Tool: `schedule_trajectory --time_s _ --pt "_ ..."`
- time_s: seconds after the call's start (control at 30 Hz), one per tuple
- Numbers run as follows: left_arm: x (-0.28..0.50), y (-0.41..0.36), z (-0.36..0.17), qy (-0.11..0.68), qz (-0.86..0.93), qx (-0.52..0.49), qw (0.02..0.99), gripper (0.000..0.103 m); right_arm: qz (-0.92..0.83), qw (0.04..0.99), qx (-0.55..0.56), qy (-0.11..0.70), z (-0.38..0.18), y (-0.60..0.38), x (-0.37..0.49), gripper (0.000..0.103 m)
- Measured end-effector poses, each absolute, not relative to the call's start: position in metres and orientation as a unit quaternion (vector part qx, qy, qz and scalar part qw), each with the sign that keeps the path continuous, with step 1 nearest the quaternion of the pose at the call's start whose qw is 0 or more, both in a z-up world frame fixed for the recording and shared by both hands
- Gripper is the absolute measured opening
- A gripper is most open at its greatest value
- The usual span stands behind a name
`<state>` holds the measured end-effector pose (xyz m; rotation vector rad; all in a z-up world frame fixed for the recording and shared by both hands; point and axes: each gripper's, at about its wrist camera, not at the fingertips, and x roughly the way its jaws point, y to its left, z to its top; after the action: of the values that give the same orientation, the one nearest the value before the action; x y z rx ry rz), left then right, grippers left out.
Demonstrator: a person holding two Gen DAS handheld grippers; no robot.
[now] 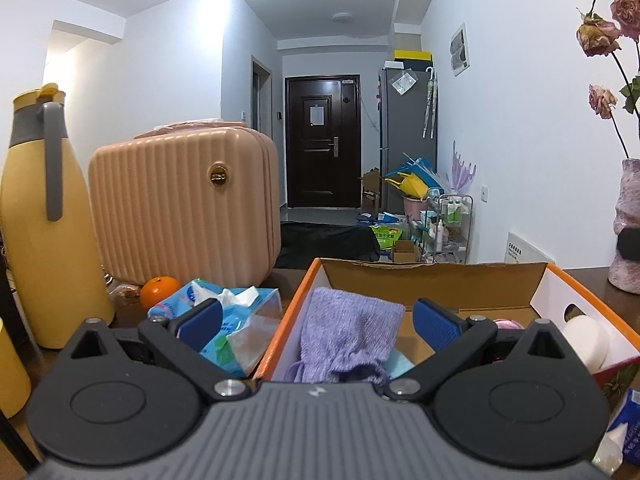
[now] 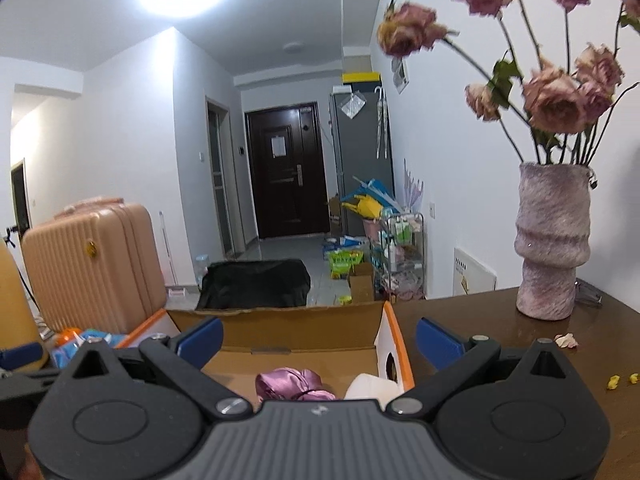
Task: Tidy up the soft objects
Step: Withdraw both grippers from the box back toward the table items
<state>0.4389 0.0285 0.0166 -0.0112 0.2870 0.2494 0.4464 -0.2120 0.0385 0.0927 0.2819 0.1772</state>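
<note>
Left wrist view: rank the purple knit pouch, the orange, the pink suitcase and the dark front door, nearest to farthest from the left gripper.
1. purple knit pouch, between the open left gripper's fingers, in the box.
2. orange, left on the table.
3. pink suitcase, behind it.
4. dark front door, far down the hall.

Pink satin cloth (image 2: 294,386) lies inside the cardboard box (image 2: 394,334), fingers (image 2: 202,340) spread.
</note>
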Motion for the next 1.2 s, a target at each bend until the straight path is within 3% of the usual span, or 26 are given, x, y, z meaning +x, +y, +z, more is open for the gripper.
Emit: schedule_trajectory --time_s 0.67,1.2 --pt "0.391 0.031 0.018 0.144 0.117 -0.011 0.982 0.103 0.083 0.988 0.058 0.12 0.046 -0.234 0.393 0.103" --pt "0.333 0.013 0.015 0.154 0.078 -0.003 0.985 0.103 0.076 0.986 0.038 0.145 0.021 -0.246 0.348 0.103"
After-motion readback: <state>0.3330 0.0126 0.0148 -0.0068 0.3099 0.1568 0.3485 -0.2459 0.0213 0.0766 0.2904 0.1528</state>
